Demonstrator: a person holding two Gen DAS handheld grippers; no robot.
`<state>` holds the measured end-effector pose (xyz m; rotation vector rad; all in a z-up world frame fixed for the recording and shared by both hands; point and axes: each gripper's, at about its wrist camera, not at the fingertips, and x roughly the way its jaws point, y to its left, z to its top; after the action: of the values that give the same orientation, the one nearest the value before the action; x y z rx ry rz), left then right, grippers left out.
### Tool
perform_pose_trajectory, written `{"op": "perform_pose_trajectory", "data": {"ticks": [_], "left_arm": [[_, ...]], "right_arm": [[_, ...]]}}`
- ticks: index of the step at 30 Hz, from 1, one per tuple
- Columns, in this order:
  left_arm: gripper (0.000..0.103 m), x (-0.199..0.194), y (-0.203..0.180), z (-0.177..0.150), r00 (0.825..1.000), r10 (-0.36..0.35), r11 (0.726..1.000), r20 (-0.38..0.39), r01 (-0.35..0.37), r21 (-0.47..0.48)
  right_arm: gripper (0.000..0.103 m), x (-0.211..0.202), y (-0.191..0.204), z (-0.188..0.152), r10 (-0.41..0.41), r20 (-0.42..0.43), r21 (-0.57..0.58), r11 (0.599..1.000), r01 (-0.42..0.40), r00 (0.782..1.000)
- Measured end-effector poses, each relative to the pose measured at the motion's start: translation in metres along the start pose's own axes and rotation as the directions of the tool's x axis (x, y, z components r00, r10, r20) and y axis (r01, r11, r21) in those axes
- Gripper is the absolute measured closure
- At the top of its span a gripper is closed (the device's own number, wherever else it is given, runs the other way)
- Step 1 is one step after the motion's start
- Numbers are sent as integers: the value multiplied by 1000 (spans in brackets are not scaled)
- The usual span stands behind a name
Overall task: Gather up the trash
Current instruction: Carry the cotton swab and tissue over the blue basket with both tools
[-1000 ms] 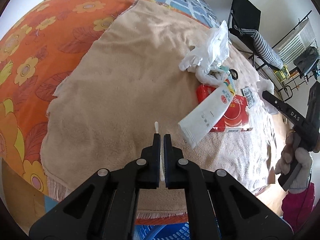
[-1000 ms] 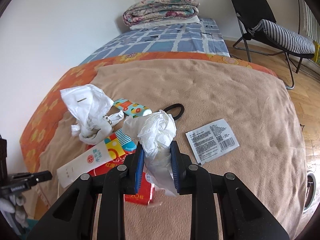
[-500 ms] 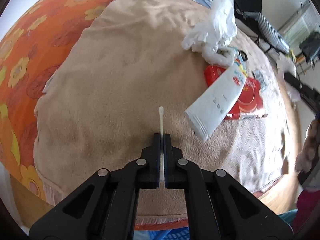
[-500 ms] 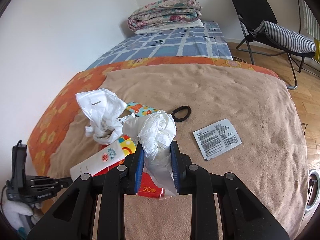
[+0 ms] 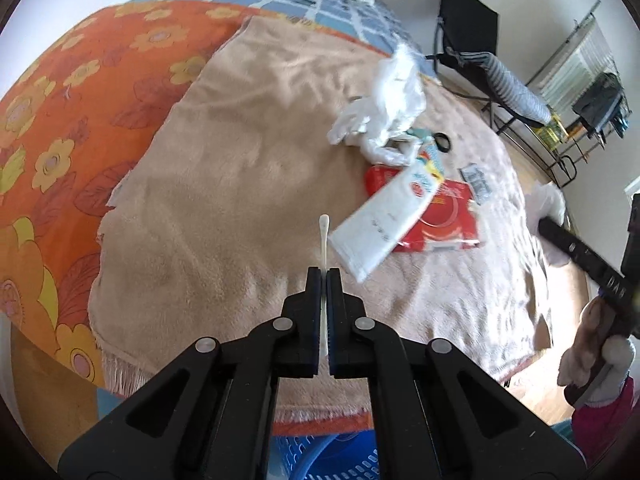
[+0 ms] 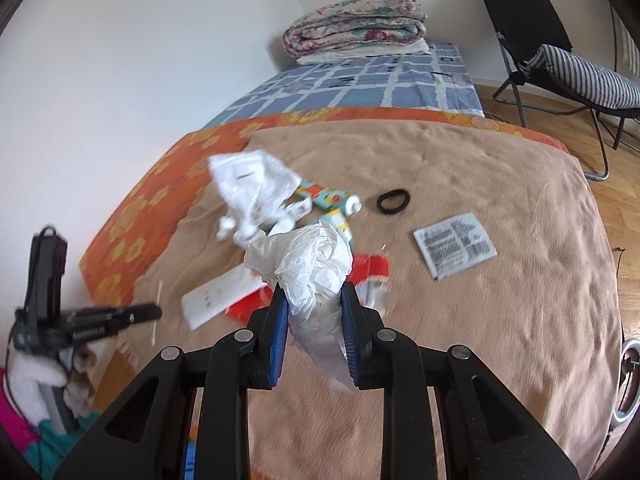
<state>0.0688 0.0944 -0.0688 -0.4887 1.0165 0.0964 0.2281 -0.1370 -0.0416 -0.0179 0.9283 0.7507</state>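
My left gripper is shut on a thin white cotton swab, which sticks out above the tan blanket. The right gripper is shut on a crumpled white wad held over the blanket. On the blanket lie a white tube across a red packet, a crumpled white bag, a black hair tie and a printed sachet. In the right wrist view the left gripper and its swab show at the left edge.
A blue basket sits below the bed's near edge. An orange flowered sheet covers the bed's left side. Folded quilts lie at the far end. A black folding chair stands on the wooden floor to the right.
The left jaws have pinched fully together on the swab and lifted it off the blanket. The right gripper has drawn back and up from the pile with the wad still held.
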Motion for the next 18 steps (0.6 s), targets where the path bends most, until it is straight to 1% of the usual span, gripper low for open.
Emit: {"op": "perform_pose_trajectory", "data": {"ticks": [2, 7, 12, 16, 18], "left_arm": [[103, -6, -5, -6, 1000, -17, 1000, 1, 17, 16], [103, -14, -21, -32, 998, -54, 997, -28, 55, 62], [103, -22, -41, -58, 996, -80, 989, -43, 85, 124], [103, -22, -53, -86, 991, -105, 982, -81, 116, 148], [103, -19, -58, -100, 988, -112, 979, -103, 128, 162]], "right_arm": [[80, -6, 5, -11, 12, -11, -11, 1000, -13, 1000], [80, -20, 18, -45, 38, -50, -25, 999, -39, 998], [80, -33, 35, -77, 31, -69, -65, 997, -35, 997], [80, -41, 44, -105, 38, -98, -57, 997, -44, 994], [80, -43, 47, -120, 29, -115, -56, 998, -35, 993]]}}
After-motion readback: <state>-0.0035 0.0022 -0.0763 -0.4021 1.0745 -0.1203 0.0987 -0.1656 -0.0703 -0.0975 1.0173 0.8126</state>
